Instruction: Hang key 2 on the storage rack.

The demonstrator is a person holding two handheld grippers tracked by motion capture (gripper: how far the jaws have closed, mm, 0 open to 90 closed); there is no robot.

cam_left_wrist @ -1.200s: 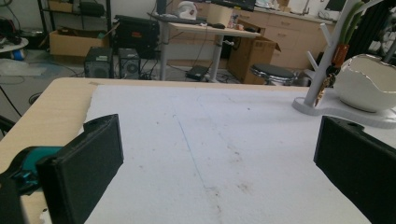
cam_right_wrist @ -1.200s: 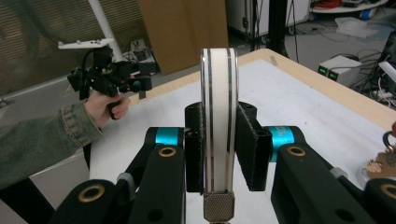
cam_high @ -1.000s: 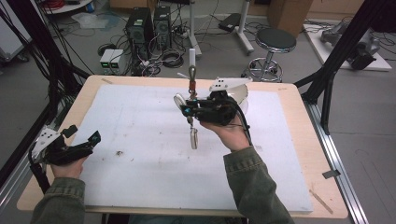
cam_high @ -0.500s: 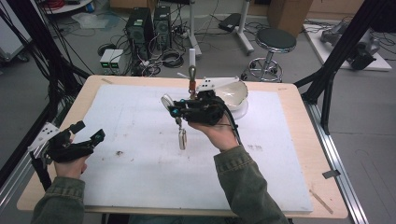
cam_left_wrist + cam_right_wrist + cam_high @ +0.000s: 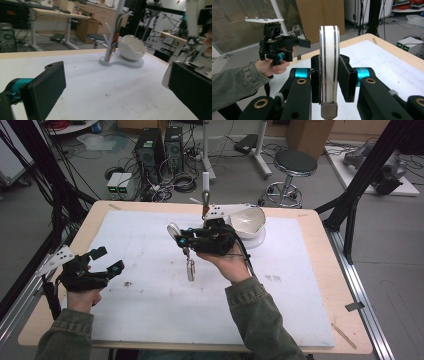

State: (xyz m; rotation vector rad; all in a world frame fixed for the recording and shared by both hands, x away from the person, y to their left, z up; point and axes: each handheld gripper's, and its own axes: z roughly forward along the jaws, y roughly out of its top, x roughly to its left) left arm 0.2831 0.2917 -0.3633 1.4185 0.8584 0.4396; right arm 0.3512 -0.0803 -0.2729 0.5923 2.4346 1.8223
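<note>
**Two Grippers, One Keychain: Grip and Handling Notes**

1. Grip state. The felt-faced pads [image 5: 345,75] of the right gripper [image 5: 329,75] are closed narrow on the flat sides of a metal keychain loop [image 5: 329,50]. The loop stands on edge between them, with its knurled screw collar [image 5: 329,110] just below the pads. The left gripper [image 5: 107,261] holds nothing and its jaws stand wide apart.

2. Location. Take the white branched stand [image 5: 206,180] as reference. The loop [image 5: 173,230] is held in the air in front of the stand, on the person's side and slightly to its left. A short pendant [image 5: 190,269] hangs from it above the white mat [image 5: 150,320]. The left gripper is well apart from the stand, near the mat's left edge. A white bowl [image 5: 248,220] sits on the stand's base, to its right. Another small item [image 5: 205,200] already hangs from the stand.

3. Handling, as a judgement.
- The loop is probably light, rigid and not fragile.
- Its polished faces are likely to be slippery, so the padded jaws should bear on the flat sides, as they do now.
- Avoid taking hold of the rounded rim or the collar.
- The pendant will swing freely, so move slowly near the stand's branches.

4. Risk. A loose clamp could let the loop rotate about the pads.
</note>
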